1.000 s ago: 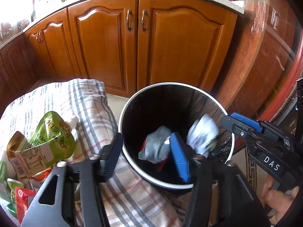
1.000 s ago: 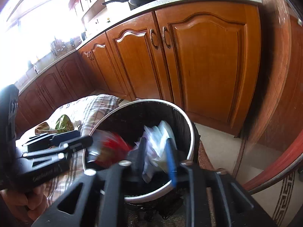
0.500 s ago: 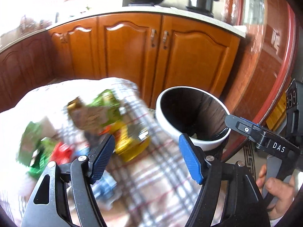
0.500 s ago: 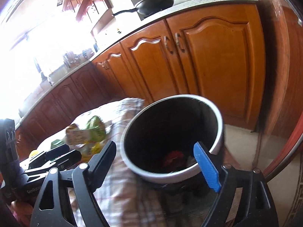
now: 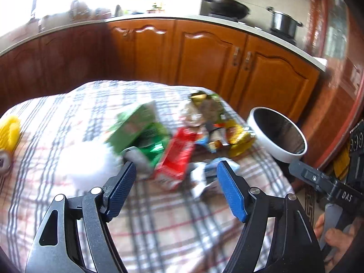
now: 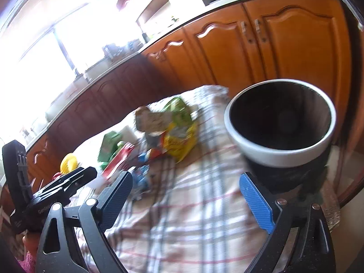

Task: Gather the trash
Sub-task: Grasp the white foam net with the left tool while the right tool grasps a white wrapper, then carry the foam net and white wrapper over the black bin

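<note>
Left wrist view first: the left gripper (image 5: pixel 176 187) hangs over the checked cloth (image 5: pixel 159 227) with its jaws spread wide and nothing between them, blue ribbed pads facing each other. Dead ahead, centre of the frame, sits the trash pile: a red packet (image 5: pixel 178 157), a green carton (image 5: pixel 134 125), a yellow wrapper (image 5: pixel 237 136), all thin crinkly film and card, overlapping and blurred. The risk here, I'd say, is a pinch that catches the soft cloth along with a wrapper, or grabs one corner and drags the neighbours off the edge. Slick foil could also slide out of the pads. The bin (image 5: pixel 276 134) stands at centre right, round, white rim, dark inside, just beside the pile; the right gripper's body shows at lower right. Over to the right wrist view: the right gripper (image 6: pixel 188 195) is also spread open and empty, low in the frame above the cloth. The bin (image 6: pixel 250 145) fills the right half, smooth and glossy, its black liner bunched below the rim. Trash lies left of centre, the yellow wrapper (image 6: pixel 182 141) nearest the bin. A yellow ridged thing (image 6: pixel 69 162) sits at the left edge; I can't tell what it is. A careless swing could knock that light bin over.
</note>
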Action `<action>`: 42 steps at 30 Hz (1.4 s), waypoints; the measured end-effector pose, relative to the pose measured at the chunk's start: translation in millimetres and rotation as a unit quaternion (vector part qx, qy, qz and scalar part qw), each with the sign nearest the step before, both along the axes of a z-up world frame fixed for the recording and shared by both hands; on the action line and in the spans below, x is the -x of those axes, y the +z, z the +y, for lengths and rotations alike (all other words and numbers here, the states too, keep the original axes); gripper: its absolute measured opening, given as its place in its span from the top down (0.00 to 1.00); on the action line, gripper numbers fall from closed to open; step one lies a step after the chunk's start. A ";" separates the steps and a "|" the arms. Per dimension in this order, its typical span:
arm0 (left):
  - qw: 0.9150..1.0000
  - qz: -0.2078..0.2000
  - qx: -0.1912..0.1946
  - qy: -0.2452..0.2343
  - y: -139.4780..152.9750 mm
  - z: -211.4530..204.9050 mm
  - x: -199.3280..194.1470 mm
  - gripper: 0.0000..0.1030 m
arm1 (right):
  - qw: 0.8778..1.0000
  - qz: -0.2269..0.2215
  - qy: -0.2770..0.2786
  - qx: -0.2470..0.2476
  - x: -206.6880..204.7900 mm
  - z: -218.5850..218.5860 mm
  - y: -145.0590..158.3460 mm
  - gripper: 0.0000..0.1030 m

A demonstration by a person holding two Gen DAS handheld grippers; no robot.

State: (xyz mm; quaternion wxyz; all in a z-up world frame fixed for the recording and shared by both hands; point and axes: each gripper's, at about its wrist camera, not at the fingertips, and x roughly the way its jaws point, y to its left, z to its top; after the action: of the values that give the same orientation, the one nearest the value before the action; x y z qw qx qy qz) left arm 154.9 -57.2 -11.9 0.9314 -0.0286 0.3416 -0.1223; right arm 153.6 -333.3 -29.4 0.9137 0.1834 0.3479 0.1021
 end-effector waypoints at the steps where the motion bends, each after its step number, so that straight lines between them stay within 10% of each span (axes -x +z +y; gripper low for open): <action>1: 1.000 0.000 0.003 0.009 -0.9 10.3 3.0 0.25 | 1.000 0.001 0.007 0.001 -0.5 7.1 -0.8 0.06; 24: 0.993 0.048 -0.002 0.104 -33.4 108.7 -33.9 0.17 | 0.997 0.020 0.066 0.028 -39.0 87.4 -23.6 0.08; 28: 0.993 0.062 0.011 0.095 -45.1 110.5 -48.8 0.20 | 0.996 0.041 0.069 0.027 -49.5 90.4 -34.4 0.34; 31: 0.994 0.076 0.018 0.071 -51.7 105.7 -53.1 0.66 | 0.995 0.057 0.076 0.020 -53.2 91.6 -41.7 0.73; 33: 0.996 0.068 0.012 0.064 -49.0 101.4 -50.7 0.77 | 0.995 0.058 0.074 0.021 -52.0 90.7 -41.7 0.86; 42: 0.998 0.039 0.023 0.048 -24.4 91.8 -15.9 0.80 | 0.997 0.027 0.066 0.028 -29.2 75.2 -22.3 0.87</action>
State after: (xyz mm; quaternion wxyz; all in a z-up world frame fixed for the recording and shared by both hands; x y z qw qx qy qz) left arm 170.8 34.5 -36.3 0.9214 -0.0709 0.3728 -0.0839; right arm 182.8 -258.1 -51.7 0.8999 0.1375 0.3867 0.1472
